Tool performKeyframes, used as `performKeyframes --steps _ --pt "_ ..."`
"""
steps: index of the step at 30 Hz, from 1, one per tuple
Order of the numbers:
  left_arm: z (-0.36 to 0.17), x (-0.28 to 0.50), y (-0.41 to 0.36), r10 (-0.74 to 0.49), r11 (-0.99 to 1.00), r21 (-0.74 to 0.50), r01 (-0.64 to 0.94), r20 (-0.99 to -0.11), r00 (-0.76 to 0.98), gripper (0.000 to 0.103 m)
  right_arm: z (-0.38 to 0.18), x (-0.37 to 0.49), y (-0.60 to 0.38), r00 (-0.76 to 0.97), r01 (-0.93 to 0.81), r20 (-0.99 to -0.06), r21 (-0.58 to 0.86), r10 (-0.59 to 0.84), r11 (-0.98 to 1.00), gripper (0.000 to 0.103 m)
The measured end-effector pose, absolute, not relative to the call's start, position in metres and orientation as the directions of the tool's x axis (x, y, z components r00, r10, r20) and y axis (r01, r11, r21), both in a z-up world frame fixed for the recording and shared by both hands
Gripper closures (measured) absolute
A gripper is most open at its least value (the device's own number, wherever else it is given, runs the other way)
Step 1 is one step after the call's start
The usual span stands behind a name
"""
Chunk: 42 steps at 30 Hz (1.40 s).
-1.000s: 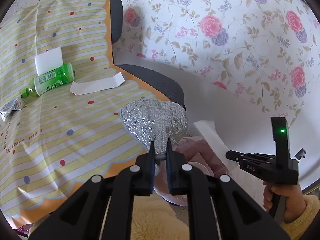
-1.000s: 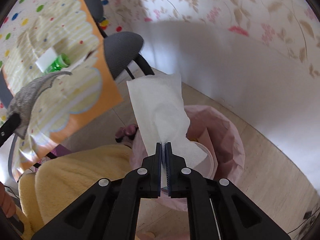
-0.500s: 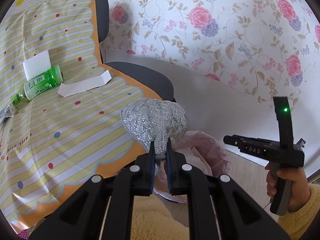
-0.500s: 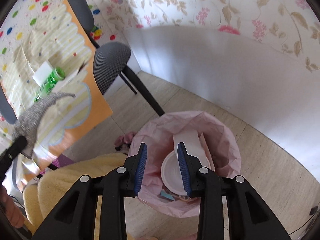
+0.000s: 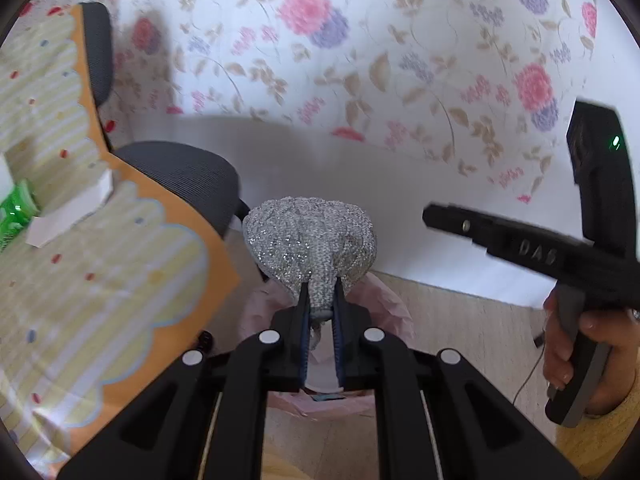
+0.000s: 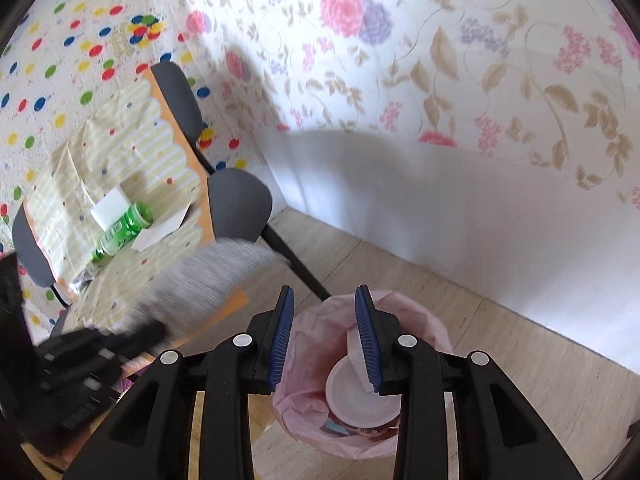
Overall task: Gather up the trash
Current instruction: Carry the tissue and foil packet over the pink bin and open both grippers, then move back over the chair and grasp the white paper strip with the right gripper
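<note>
left gripper clamps the silver scouring cloth above the pink-lined bin; right gripper gapes empty. released off-centre, it could snag the rim.

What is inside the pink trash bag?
In the pink trash bag lie a white round lid and a white paper, with colourful scraps underneath. The right gripper hides the rest.

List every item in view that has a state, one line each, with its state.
Left tool: shut on the silver scouring pad.
Silver scouring pad: held above the bin.
Right tool: open, empty, above the bin.
Pink-lined trash bin: open, partly filled.
White paper: inside the bin.
Green bottle: lying on its side on the table.
</note>
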<state>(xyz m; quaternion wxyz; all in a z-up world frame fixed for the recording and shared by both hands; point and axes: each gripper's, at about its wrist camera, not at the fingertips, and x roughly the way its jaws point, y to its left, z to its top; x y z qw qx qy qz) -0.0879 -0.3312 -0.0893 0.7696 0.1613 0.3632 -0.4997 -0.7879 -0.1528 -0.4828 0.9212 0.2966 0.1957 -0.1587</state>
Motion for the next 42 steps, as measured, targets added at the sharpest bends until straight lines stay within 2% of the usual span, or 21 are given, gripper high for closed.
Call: performKeyframes --steps 3,4,7,8,20,29,34,39,42 --pt "-0.108 -0.092 -0.346 -0.621 0.422 -0.125 0.898 -0.762 0.185 0.091 -0.486 -0.794 -0.161 0.870 0.422 -0.457 0.492 -0.186 0.761 0.069" --pt "-0.112 -0.092 -0.349 -0.612 0.417 -0.126 0.900 -0.771 0.176 0.085 -0.488 -0.796 -0.164 0.868 0.425 -0.459 0.493 -0.188 0.759 0.069" --pt "-0.121 -0.089 -0.354 -0.594 0.437 -0.122 0.891 -0.783 0.184 0.054 -0.493 -0.796 -0.167 0.863 0.437 -0.468 0.502 -0.191 0.747 0.069" --pt "-0.121 -0.087 -0.351 -0.588 0.453 -0.113 0.884 -0.783 0.201 0.050 -0.494 -0.796 -0.168 0.863 0.436 -0.470 0.506 -0.187 0.744 0.068" --pt "-0.078 -0.066 -0.297 -0.611 0.578 -0.083 0.812 -0.703 0.363 0.050 -0.484 -0.780 -0.147 0.878 0.386 -0.457 0.496 -0.145 0.777 0.067" --pt "-0.044 -0.046 -0.250 -0.568 0.681 -0.050 0.730 -0.665 0.485 0.050 -0.445 -0.749 -0.116 0.897 0.304 -0.430 0.432 -0.102 0.849 0.067" --pt "-0.030 -0.021 -0.214 -0.501 0.761 -0.029 0.648 -0.660 0.560 0.050 -0.420 -0.715 -0.089 0.905 0.218 -0.422 0.372 -0.045 0.902 0.067" --pt "-0.021 0.019 -0.165 -0.372 0.859 0.016 0.512 -0.669 0.643 0.049 -0.401 -0.678 -0.063 0.906 0.135 -0.423 0.317 0.012 0.939 0.065" --pt "-0.018 0.043 -0.133 -0.278 0.906 0.052 0.419 -0.674 0.684 0.044 -0.393 -0.651 -0.050 0.901 0.095 -0.432 0.292 0.043 0.952 0.062"
